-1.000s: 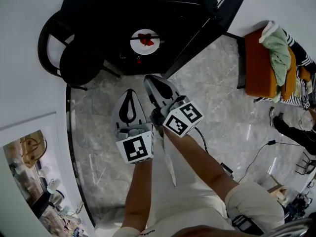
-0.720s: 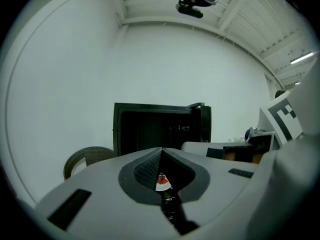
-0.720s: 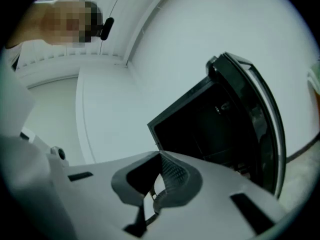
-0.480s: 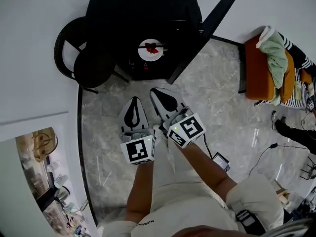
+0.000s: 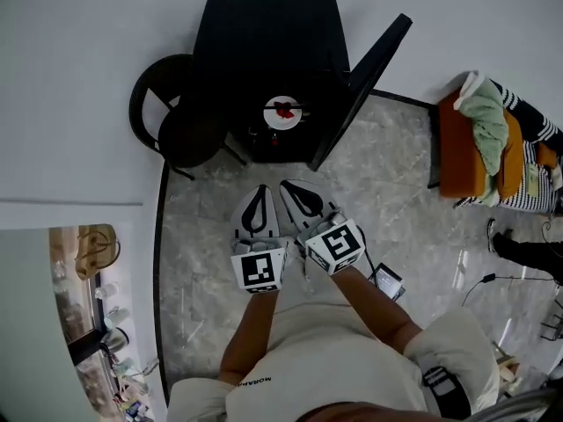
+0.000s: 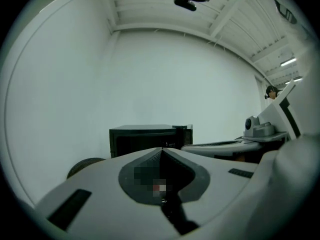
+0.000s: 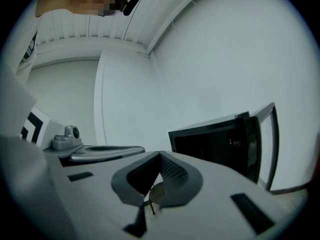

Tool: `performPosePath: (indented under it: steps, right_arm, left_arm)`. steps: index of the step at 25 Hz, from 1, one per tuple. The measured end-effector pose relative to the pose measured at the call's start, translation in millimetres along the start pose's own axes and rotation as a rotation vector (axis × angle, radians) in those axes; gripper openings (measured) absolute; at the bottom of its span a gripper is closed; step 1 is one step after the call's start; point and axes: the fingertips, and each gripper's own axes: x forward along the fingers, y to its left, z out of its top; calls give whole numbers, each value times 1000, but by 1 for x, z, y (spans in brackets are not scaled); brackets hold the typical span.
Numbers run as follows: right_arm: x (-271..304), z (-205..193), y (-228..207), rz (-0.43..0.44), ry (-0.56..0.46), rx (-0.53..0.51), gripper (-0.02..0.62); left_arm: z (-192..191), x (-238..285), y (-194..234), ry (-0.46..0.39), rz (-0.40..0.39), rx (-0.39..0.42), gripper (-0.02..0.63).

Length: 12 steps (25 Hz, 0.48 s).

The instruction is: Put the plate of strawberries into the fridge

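A small black fridge [image 5: 264, 25] stands against the white wall, its door [image 5: 365, 82] swung open to the right. Inside it sits a white plate of strawberries [image 5: 285, 112] on a shelf. My left gripper [image 5: 258, 190] and right gripper [image 5: 287, 184] hang side by side over the marble floor, well short of the fridge. Both are shut with nothing between their jaws. In the left gripper view the closed tips [image 6: 161, 148] point at the fridge [image 6: 145, 139]. In the right gripper view the closed tips [image 7: 160, 154] sit left of the open fridge [image 7: 215, 139].
A black round chair [image 5: 176, 121] stands just left of the fridge. An orange seat piled with clothes [image 5: 466, 148] is at the right, with a person's legs [image 5: 528, 253] beyond. A small black box with a cable [image 5: 385, 280] lies on the floor. Shelves [image 5: 88, 323] fill the lower left.
Both grippers have risen and drawn back from the fridge, which now looks smaller and farther. The right gripper has rolled. The plate stays inside the fridge.
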Motion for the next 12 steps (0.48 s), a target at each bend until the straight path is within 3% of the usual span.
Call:
performPosePath:
  steps: [12]
  right_arm:
    - [-25,74,30,-6,-79,-119,12]
  left_arm:
    - [56,-33,-13,-57,-44,18,2]
